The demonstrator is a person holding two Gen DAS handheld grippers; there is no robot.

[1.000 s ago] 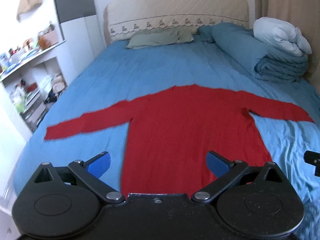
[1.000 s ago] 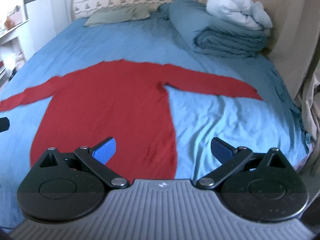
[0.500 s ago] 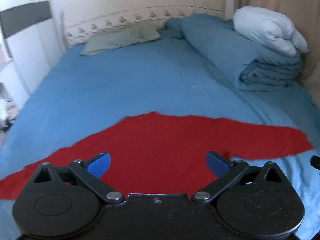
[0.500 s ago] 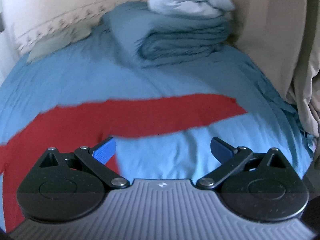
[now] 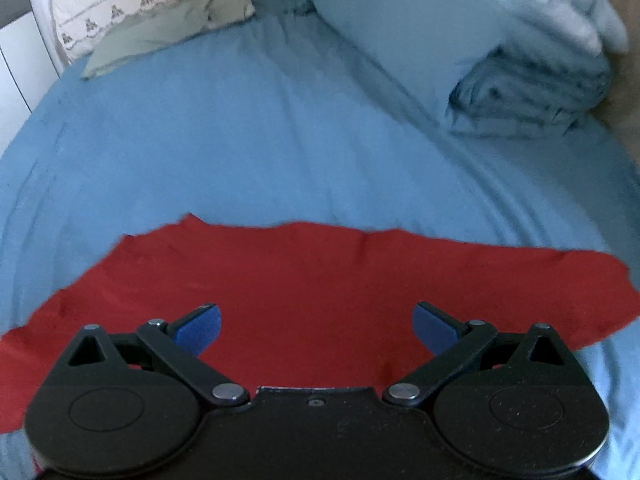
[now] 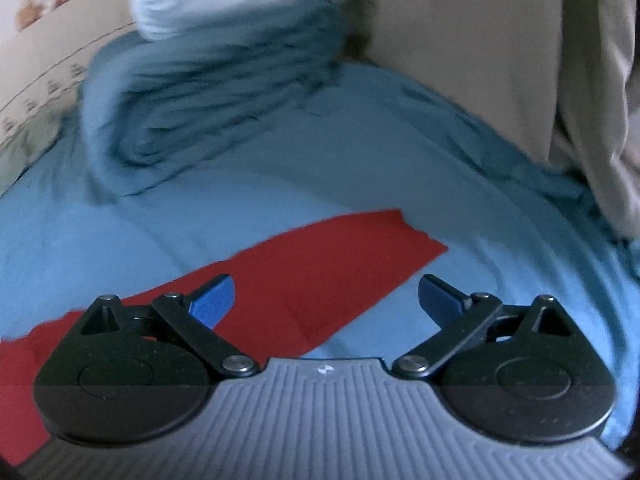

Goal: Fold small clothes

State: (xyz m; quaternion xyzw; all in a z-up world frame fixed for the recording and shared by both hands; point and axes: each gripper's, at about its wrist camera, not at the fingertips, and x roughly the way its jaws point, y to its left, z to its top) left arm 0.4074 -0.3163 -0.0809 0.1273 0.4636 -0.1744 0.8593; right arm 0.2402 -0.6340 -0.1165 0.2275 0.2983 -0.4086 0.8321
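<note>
A red long-sleeved sweater (image 5: 304,280) lies flat on the blue bedsheet (image 5: 240,152). In the left wrist view my left gripper (image 5: 316,326) is open and empty, low over the sweater's upper body near the shoulder line. In the right wrist view the sweater's right sleeve (image 6: 320,268) runs up to its cuff end on the sheet. My right gripper (image 6: 324,298) is open and empty, low over that sleeve near the cuff, with the left finger over red cloth and the right finger over the sheet.
A folded blue duvet (image 5: 440,52) with a white quilt (image 5: 540,4) on top lies at the bed's far right. A grey-green pillow (image 5: 160,28) rests by the headboard. A beige curtain (image 6: 520,60) hangs along the right side of the bed.
Both grippers have moved forward and down toward the sweater. The left one went from the hem to the shoulders; the right one swung right to the right sleeve's cuff. Both stayed open.
</note>
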